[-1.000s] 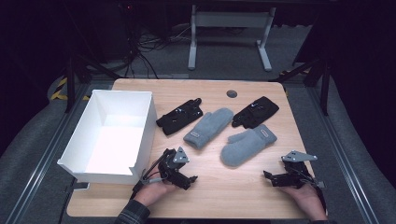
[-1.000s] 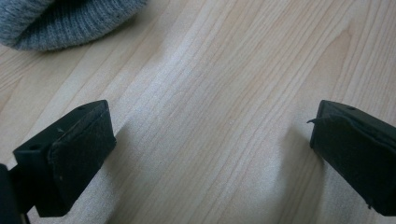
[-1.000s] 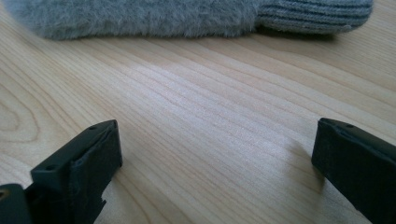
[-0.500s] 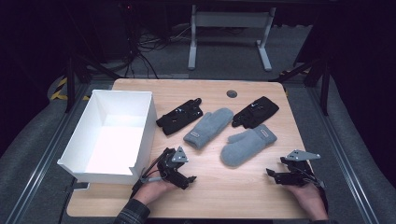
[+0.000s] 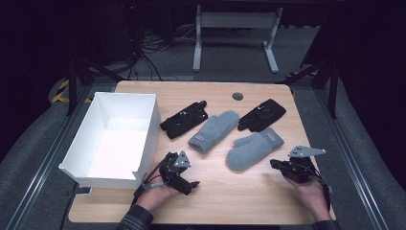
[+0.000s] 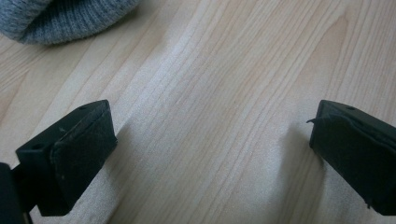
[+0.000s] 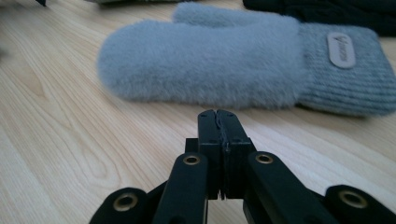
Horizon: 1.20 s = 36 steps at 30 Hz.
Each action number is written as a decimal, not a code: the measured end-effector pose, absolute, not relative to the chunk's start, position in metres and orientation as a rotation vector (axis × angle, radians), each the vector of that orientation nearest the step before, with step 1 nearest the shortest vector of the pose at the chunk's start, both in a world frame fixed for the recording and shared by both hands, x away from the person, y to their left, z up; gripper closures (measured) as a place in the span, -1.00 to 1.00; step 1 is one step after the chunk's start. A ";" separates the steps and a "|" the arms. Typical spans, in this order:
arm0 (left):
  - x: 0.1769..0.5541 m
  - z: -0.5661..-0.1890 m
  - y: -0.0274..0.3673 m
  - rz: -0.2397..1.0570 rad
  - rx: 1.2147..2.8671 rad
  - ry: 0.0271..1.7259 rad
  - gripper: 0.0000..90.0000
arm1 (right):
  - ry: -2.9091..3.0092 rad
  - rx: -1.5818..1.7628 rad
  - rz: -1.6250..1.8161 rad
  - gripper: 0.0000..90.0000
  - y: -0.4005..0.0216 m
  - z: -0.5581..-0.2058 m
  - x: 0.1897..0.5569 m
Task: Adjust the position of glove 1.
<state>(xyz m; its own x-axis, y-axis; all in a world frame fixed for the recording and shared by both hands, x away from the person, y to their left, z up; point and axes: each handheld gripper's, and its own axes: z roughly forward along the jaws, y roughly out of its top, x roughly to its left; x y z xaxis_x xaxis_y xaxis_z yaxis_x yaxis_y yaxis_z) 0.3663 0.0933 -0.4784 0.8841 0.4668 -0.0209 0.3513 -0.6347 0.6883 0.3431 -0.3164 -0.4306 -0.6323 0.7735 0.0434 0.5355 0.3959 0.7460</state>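
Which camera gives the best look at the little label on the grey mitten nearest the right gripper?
The right gripper view: the grey mitten lies close, its cuff label large. The high view shows the whole mitten, label tiny. The left gripper view catches some grey knit, unclear whose.

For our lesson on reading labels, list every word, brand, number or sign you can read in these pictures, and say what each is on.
Nothing can be read with certainty.
Patch on the cuff of the near grey mitten: a cursive brand word, too blurred to read.
Patch on the far grey mitten: too small to read.
Marks on the two black gloves: too small to read.

Fuzzy grey mitten [image 7: 205, 65], matt wooden table [image 7: 60, 140]
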 end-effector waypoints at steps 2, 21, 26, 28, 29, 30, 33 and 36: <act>0.366 -0.478 0.093 0.203 2.319 0.585 -0.99 | 2.354 1.138 1.083 0.99 -0.311 -0.429 0.347; 0.367 -0.478 0.093 0.204 2.320 0.578 -0.99 | 2.416 1.021 1.117 1.00 -0.264 -0.425 0.381; 0.367 -0.479 0.093 0.201 2.318 0.579 -0.99 | 2.436 1.005 1.116 1.00 -0.256 -0.429 0.389; 0.367 -0.479 0.093 0.201 2.318 0.579 -0.99 | 2.444 0.997 1.109 1.00 -0.252 -0.431 0.392; 0.367 -0.479 0.093 0.201 2.317 0.578 -0.99 | 2.447 0.994 1.109 1.00 -0.251 -0.432 0.393; 0.367 -0.479 0.093 0.201 2.318 0.579 -0.99 | 2.457 0.998 1.102 1.00 -0.250 -0.434 0.395; 0.367 -0.478 0.093 0.200 2.319 0.580 -0.99 | 2.512 0.999 1.057 1.00 -0.244 -0.444 0.400; 0.367 -0.479 0.093 0.201 2.318 0.580 -0.99 | 2.530 0.989 1.058 1.00 -0.241 -0.447 0.400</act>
